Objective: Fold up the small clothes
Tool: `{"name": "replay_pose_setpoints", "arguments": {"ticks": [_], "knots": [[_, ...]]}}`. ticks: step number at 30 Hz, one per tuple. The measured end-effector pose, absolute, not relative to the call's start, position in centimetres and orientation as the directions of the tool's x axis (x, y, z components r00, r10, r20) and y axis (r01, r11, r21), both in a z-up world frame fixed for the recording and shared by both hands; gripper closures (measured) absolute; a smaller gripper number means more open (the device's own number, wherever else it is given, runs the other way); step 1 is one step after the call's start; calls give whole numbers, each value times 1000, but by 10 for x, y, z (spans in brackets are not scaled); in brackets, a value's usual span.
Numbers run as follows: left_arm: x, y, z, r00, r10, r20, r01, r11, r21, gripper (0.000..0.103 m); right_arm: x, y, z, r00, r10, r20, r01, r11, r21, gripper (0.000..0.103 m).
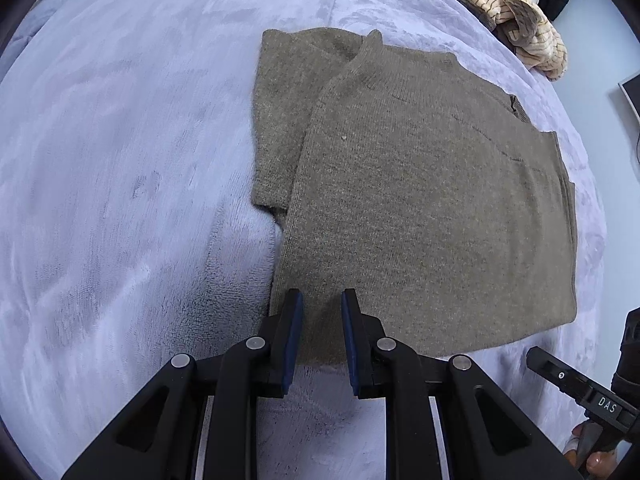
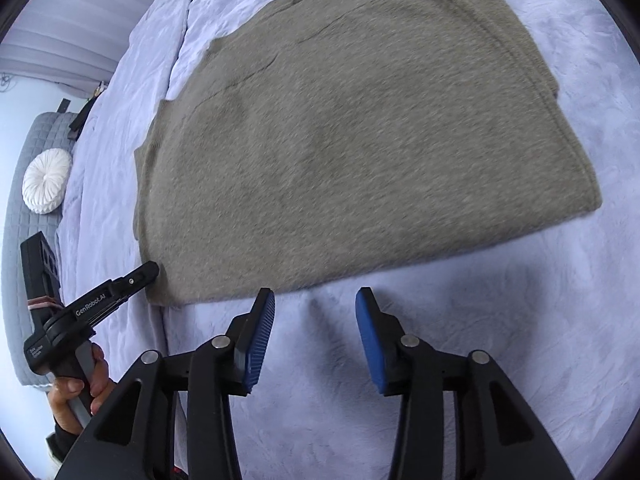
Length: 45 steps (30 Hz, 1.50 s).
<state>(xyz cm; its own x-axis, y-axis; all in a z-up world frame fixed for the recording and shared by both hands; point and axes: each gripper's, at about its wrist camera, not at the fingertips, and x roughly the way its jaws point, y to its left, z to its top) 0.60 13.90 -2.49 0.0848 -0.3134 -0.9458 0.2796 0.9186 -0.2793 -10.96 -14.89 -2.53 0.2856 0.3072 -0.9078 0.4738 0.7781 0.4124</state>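
Note:
An olive-brown knit sweater [image 1: 420,200] lies partly folded on a lavender fleece blanket [image 1: 120,160]; one sleeve sticks out at its left. My left gripper [image 1: 322,300] is open, its fingertips over the sweater's near hem at the left corner, nothing between them. In the right wrist view the sweater [image 2: 360,152] fills the middle, and my right gripper [image 2: 316,300] is open and empty over the blanket [image 2: 480,340], just short of the near hem. The left gripper [image 2: 152,270] also shows there, its tip at the sweater's near left corner.
A pile of other clothes, striped beige and black [image 1: 520,20], lies at the far right of the bed. A white round cushion [image 2: 47,181] rests on a grey quilted surface [image 2: 16,280] beyond the bed's left edge. The right gripper's body [image 1: 580,392] shows at the lower right.

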Motion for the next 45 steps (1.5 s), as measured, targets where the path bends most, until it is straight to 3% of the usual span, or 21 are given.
{"name": "replay_pose_setpoints", "arguments": {"ticks": [2,3,5,12,14,15,34,45], "knots": [[4,141,-25,80,-327,-942,278,915,-293,33,-108,-139,-27,276,315,-908,462,785,412,51],[3,143,-23,100,-311,-945,269,923,-276,0,-106,-135,-28,272,320,-907,458,786,415,51],[0,149,-17,173,-270,-947,260,940,-221,1,-103,-128,-30,269,331,-904,451,786,422,50],[0,167,-27,149,-237,-960,236,951,-198,1,-97,-108,-37,257,368,-894,433,783,447,44],[1,171,-27,149,-232,-961,226,954,-195,1,-95,-103,-39,252,376,-892,433,780,452,31],[1,172,-28,144,-234,-962,221,955,-199,1,-95,-101,-40,252,379,-890,433,778,455,29],[8,171,-45,68,-231,-971,249,946,-207,1,-80,-79,-52,270,429,-862,455,732,507,29],[14,182,-40,64,-322,-944,183,934,-306,1,-69,-83,-63,335,511,-792,489,624,610,29]]}}
